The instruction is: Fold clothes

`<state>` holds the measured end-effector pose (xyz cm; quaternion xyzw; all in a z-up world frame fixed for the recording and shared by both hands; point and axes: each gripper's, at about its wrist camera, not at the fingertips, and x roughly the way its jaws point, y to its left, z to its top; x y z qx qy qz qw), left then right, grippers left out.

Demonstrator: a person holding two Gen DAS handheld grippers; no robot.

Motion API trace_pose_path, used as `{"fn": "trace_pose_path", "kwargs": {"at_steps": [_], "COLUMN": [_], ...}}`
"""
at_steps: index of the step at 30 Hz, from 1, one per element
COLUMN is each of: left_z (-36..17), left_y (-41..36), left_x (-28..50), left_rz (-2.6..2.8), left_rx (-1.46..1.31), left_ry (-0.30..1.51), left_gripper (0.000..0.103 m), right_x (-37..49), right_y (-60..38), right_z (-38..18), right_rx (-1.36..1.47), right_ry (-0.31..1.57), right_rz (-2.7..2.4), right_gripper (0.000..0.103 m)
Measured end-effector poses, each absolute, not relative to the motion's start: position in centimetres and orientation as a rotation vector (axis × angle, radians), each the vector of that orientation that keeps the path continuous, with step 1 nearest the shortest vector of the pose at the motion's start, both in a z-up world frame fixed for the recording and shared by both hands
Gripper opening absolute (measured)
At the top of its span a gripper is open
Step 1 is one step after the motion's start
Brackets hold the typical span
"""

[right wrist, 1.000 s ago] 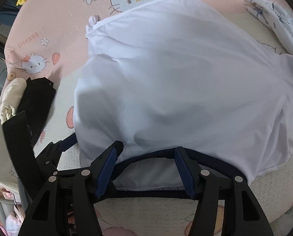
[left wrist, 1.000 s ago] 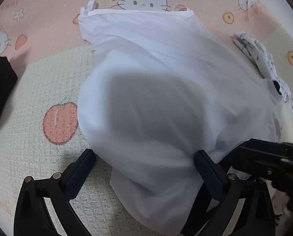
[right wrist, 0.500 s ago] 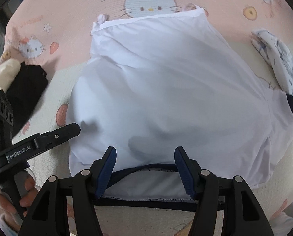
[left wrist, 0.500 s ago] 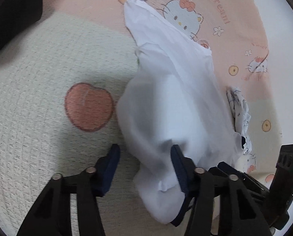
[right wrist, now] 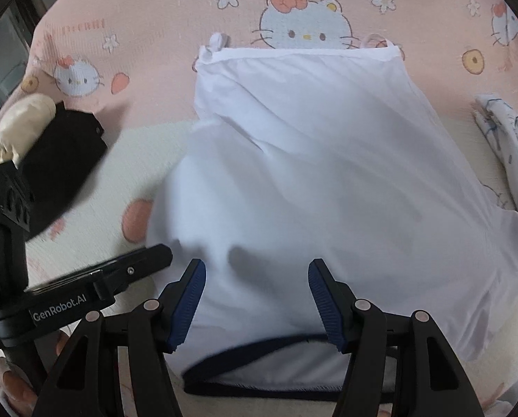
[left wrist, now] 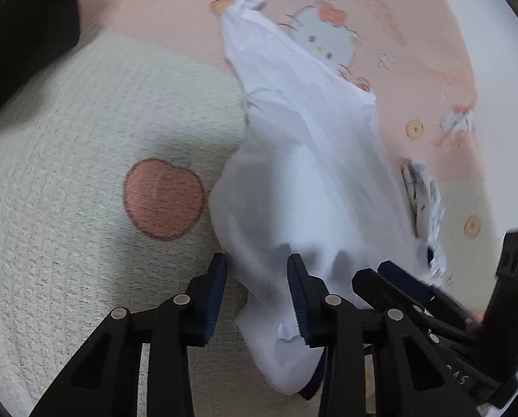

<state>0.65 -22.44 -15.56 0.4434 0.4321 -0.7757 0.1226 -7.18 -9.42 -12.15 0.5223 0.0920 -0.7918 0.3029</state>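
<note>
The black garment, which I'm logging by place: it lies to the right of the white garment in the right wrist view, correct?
No: in the right wrist view the black garment lies left of the white garment; the patterned cloth is on the right.

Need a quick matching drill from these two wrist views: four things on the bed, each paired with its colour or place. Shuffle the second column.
Things:
1. shirt
2. collar trim
3. black cloth
4. patterned cloth

Descriptions:
A. dark navy, at the near edge between the right tongs' fingers
B. white, spread over the middle of the blanket
C. white with blue print, at the right edge of the right wrist view
D. lying left of the shirt in the right wrist view

Pairs: 1-B, 2-A, 3-D, 4-C
</note>
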Motion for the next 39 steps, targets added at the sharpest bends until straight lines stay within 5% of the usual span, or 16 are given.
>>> {"fn": "trace_pose_path", "kwargs": {"at_steps": [2,10,16,25,39], "left_z": [-15.1,-14.8,-15.2,-15.1,-16.1], "left_y": [-23.4,-24.1,-24.2,-23.6,-23.5], "left_x": [1.2,-0.2,-0.5,-2.1,-3.1], "left_rz": [-2.239,-2.231,-2.22,-2.256,-2.295], "left_rx": [1.255,1.251,1.276,1.343,1.276], "left_ry": [1.289,1.272,1.276,1.183,1.303], "left_gripper": [0.065,0.066,0.066,0.066,0.065], "right_x": [-7.6,-8.6,-8.9,-8.7,-11.9], "right_y": [-9.6,-11.0,-13.6,-13.0,-9.2], "right_z": [-11.9,-12.5,-14.5,-15.1,-17.1], "right_rx": [1.376,1.344,1.322,1.249,1.401], "right_ry": [0.219,0.141,0.265,0.429,0.397], "right_rz": [-2.089,-1.973,-1.947,-2.061,-2.14], "right_gripper": [0.061,0.061,0.06,0.005,0.0]}}
